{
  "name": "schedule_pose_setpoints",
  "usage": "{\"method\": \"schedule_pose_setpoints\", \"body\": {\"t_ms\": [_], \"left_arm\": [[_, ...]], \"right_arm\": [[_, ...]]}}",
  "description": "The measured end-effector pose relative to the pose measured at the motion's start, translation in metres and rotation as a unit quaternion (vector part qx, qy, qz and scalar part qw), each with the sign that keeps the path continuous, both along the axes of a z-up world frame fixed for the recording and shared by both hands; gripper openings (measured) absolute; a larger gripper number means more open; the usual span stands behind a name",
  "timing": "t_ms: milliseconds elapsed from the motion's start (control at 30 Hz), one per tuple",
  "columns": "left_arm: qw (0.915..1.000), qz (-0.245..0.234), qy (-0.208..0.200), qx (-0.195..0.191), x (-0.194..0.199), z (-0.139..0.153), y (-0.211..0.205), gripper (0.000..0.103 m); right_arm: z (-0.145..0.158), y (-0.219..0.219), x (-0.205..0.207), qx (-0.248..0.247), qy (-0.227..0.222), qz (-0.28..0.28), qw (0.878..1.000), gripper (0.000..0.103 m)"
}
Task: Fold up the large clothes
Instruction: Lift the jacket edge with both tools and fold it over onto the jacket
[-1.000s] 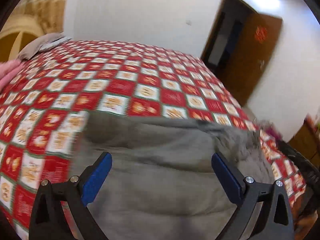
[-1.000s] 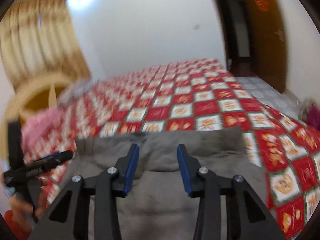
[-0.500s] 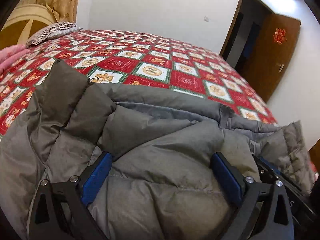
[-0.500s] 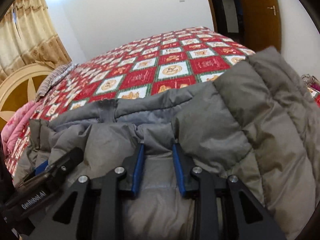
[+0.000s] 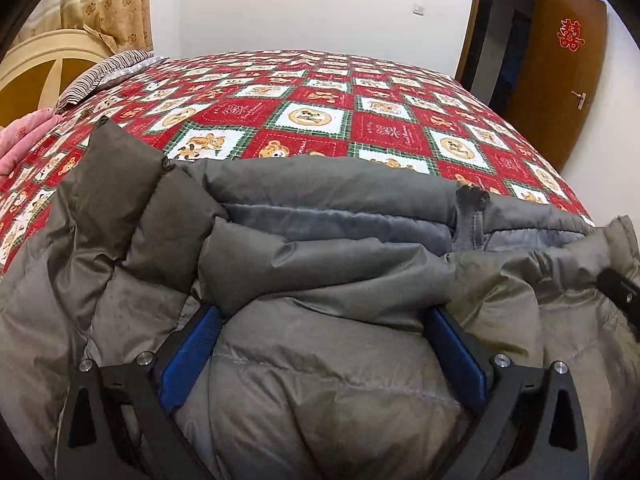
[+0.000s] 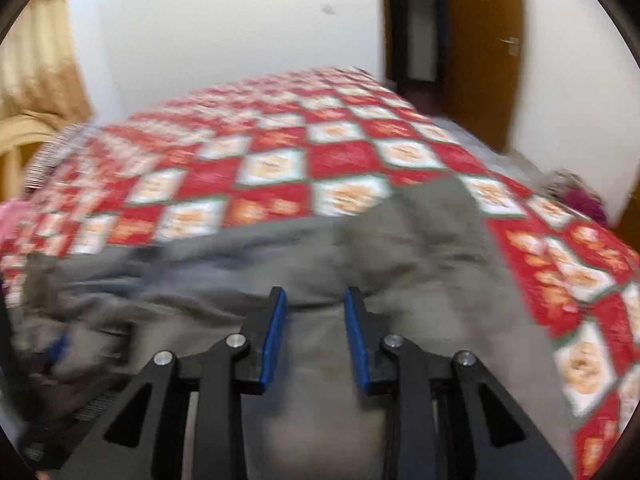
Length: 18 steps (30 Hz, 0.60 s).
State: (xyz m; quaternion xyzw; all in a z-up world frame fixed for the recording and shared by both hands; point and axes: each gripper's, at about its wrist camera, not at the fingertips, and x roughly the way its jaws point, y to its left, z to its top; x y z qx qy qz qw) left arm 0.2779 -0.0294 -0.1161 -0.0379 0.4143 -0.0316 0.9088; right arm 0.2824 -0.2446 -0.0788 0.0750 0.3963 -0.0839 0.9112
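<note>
Left jaws: your left gripper (image 5: 320, 332) is spread wide, its blue pads pressed into the folds of the grey quilted down jacket (image 5: 320, 264), a puffed panel bulging between them.
Right jaws: your right gripper (image 6: 316, 320) stands narrower but parted, with jacket fabric (image 6: 320, 264) lying in the gap; this view is blurred, so you cannot tell whether the pads touch the cloth.
Jacket: it lies bunched across the near edge of the bed, its collar and paler lining turned up toward the far side, one sleeve raised at the left.
Bed: the red, white and green checked bedspread with bear prints (image 5: 312, 120) stretches away behind the jacket.
Far left: a striped pillow (image 5: 104, 76) rests at the headboard end.
Far right: a brown wooden door (image 5: 560, 76) stands open.
</note>
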Motion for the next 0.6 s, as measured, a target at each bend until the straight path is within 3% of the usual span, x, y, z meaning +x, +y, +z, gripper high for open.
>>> {"method": "schedule_pose_setpoints", "body": {"t_ms": [100,200,267,333,400,500,600], "left_arm": [[1.0,-0.008,-0.001,-0.006,-0.001,0.001,0.0,0.102],[0.9998,-0.015,0.0,-0.013,-0.001,0.002,0.0,0.102],[0.9998,-0.016,0.001,-0.012,0.0,0.001,-0.001,0.102],[0.9998,-0.017,0.004,-0.005,0.001,0.0,-0.005,0.102],[0.9998,-0.017,0.006,0.005,0.002,0.0,-0.008,0.102],[0.9998,-0.017,0.008,0.005,0.001,0.0,-0.006,0.102],[0.9998,-0.018,0.007,-0.003,0.001,0.001,-0.004,0.102]], "right_arm": [[-0.02,-0.03,-0.005,0.037,0.024,-0.012,0.999,0.026],[-0.031,-0.048,-0.02,0.082,-0.007,-0.023,0.996,0.015],[-0.04,-0.067,-0.027,0.142,-0.026,-0.041,0.989,0.0],[-0.049,-0.081,-0.025,0.201,-0.033,-0.045,0.978,0.0],[-0.048,-0.077,-0.02,0.192,-0.024,-0.042,0.98,0.0],[-0.036,-0.064,-0.016,0.137,0.002,-0.027,0.99,0.0],[-0.017,-0.062,-0.045,0.095,-0.021,-0.029,0.995,0.006]]}}
